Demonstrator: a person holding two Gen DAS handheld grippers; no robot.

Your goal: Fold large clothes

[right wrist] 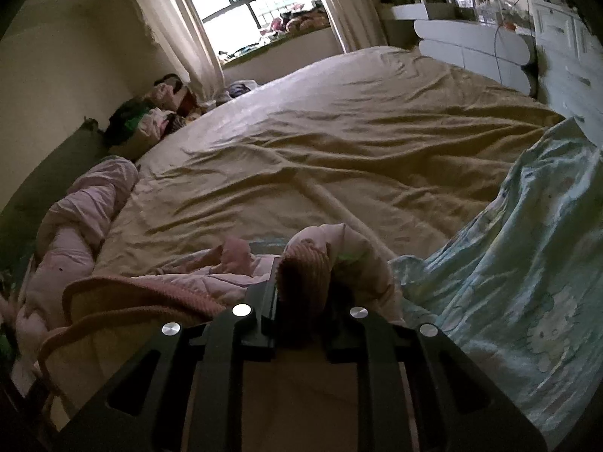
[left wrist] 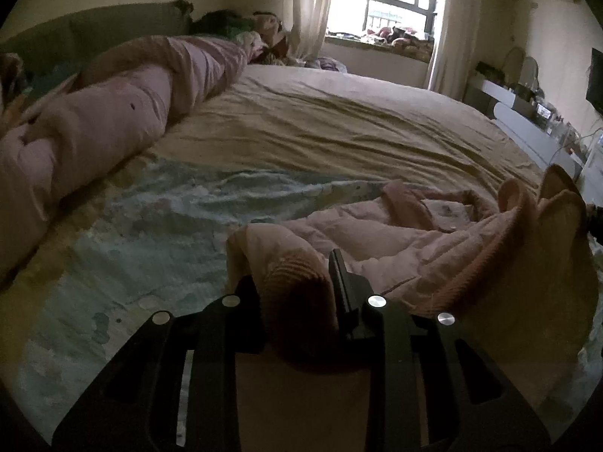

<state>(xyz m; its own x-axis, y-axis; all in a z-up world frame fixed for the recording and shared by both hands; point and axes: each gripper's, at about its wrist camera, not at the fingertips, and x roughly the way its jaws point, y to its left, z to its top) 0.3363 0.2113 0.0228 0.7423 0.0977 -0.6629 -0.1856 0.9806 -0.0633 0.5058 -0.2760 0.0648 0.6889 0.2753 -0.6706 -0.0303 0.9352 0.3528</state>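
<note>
Both grippers nearly closed, left gripper (left wrist: 297, 293) and right gripper (right wrist: 301, 301) each pinching a ribbed cuff of the pink jacket (left wrist: 395, 241); body slumps on the bed (right wrist: 339, 143) ahead of the fingers; risk: thick cuff slips, fold skews.

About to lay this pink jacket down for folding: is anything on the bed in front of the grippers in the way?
Nothing visible. Both the left gripper and right gripper grip the pink jacket; ahead lies bare tan sheet. The rolled pink quilt lies along the left side.
</note>
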